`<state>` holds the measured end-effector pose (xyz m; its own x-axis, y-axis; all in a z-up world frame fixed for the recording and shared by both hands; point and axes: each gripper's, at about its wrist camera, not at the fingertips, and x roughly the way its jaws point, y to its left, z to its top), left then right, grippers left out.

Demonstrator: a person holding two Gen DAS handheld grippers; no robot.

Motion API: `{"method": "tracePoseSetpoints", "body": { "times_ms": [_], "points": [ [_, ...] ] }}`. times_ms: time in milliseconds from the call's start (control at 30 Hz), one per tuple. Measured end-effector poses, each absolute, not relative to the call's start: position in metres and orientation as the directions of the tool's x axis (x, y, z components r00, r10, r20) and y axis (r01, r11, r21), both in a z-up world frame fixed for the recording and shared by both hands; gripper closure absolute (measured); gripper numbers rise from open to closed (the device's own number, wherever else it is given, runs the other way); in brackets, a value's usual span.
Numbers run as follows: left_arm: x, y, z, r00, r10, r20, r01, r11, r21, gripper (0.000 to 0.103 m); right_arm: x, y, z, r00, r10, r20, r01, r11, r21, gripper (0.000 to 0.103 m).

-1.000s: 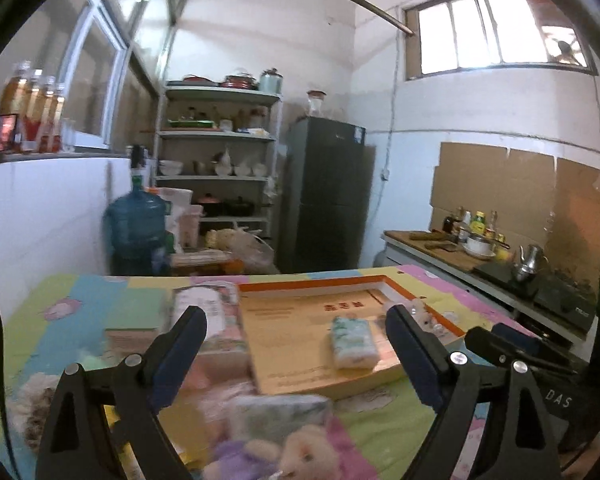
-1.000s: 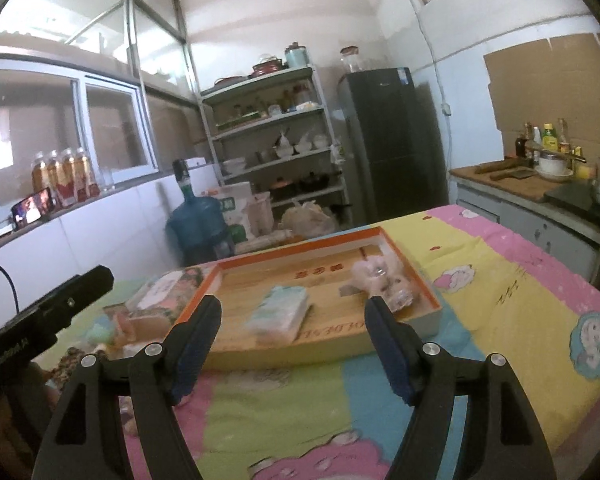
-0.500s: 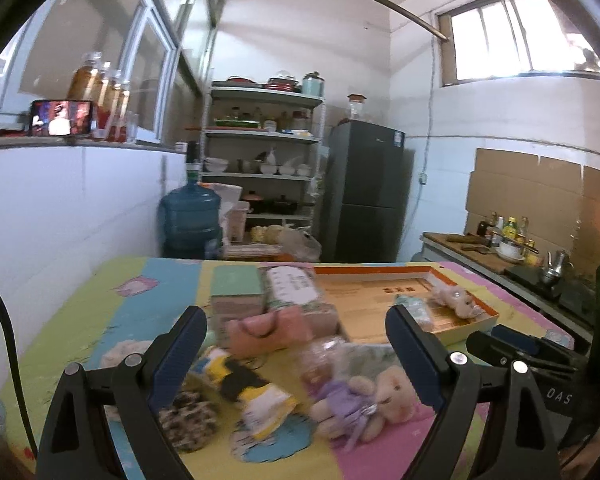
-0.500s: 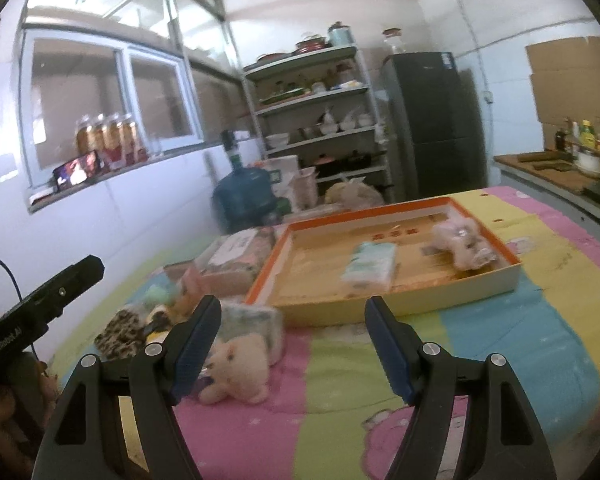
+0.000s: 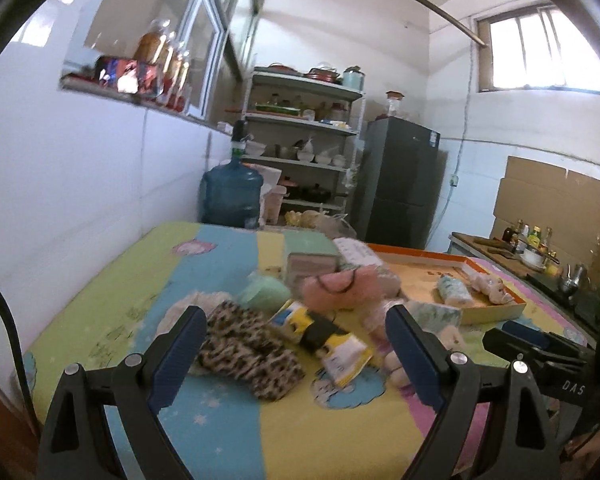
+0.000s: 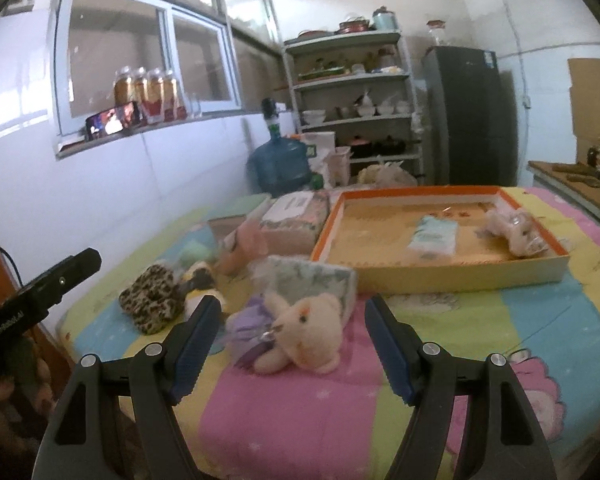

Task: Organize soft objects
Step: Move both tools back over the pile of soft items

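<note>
Two grippers, both with jaws wide apart and nothing between the pads. Right gripper (image 6: 290,338) hangs over the table's near edge, lined up on a cream teddy (image 6: 304,334) in a purple outfit, lying on its side on the pink stripe of the patchwork cloth (image 6: 540,320). Left gripper (image 5: 296,354) is over the near left part of the table, with a leopard-print fuzzy thing (image 5: 248,350) and a yellow-and-black packet (image 5: 328,340) just past its tips. Behind the teddy there's a floral tissue pack (image 6: 312,276), then a fluffy pink pouch (image 5: 338,292), a mint-green blob (image 5: 262,296) and a couple of boxes (image 6: 296,220) toward the far left. Orange-rimmed tray (image 6: 440,272) sits on the far right side, already holding a pale blue pack (image 6: 434,236) and a small pink plush (image 6: 516,232), well apart from each other.
</note>
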<state>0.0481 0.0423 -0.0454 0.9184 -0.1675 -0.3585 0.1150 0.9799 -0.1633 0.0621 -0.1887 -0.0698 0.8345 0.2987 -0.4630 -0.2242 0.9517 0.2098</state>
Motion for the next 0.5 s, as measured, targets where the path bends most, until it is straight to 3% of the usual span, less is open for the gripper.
{"method": "tracePoseSetpoints", "body": {
  "times_ms": [500],
  "points": [
    [0.056, 0.071, -0.075, 0.902, -0.118, -0.415, 0.042, 0.981, -0.189, 0.012, 0.072, -0.167, -0.079, 0.779, 0.398, -0.485, -0.309, 0.916, 0.255, 0.027]
  ]
}}
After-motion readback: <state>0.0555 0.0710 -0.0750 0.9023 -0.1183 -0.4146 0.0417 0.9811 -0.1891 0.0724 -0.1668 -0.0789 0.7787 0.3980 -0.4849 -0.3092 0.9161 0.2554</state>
